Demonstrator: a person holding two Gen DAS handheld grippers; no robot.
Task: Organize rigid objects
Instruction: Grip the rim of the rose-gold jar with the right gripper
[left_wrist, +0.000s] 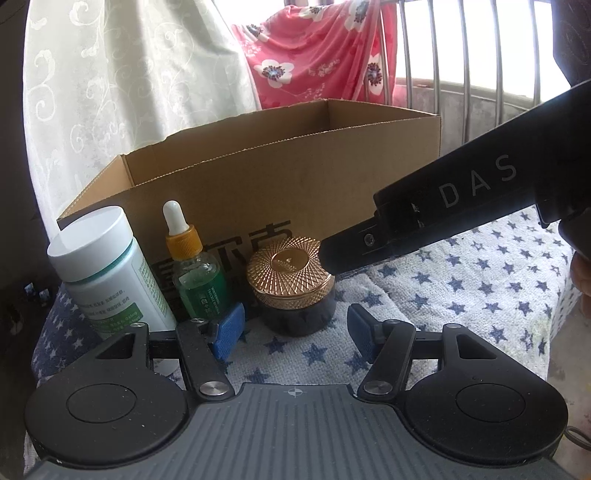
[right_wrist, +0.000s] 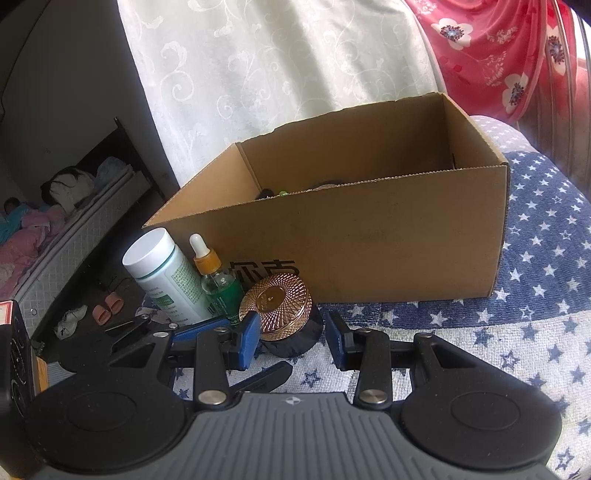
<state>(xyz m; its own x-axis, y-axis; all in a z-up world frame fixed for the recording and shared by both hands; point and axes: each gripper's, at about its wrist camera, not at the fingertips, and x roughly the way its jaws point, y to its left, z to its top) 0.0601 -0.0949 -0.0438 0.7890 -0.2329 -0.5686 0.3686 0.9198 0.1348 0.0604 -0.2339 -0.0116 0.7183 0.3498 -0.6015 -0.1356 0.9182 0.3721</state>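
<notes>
A dark jar with a gold lid (left_wrist: 290, 277) stands on the star-patterned cloth in front of an open cardboard box (left_wrist: 295, 177). A green dropper bottle (left_wrist: 194, 269) and a white bottle (left_wrist: 107, 273) stand to its left. My left gripper (left_wrist: 295, 332) is open, its blue pads just short of the jar. My right gripper (right_wrist: 291, 339) is open with its pads on either side of the jar (right_wrist: 284, 314); its finger (left_wrist: 354, 247) shows in the left wrist view beside the lid. The box (right_wrist: 369, 243) holds a few partly hidden items.
The star-patterned cloth (right_wrist: 517, 332) covers the surface. A white curtain (right_wrist: 277, 74) and red floral fabric (left_wrist: 317, 51) hang behind the box. Metal window bars (left_wrist: 465, 66) are at the back right. A bed (right_wrist: 74, 206) and slippers (right_wrist: 107, 308) are on the floor at left.
</notes>
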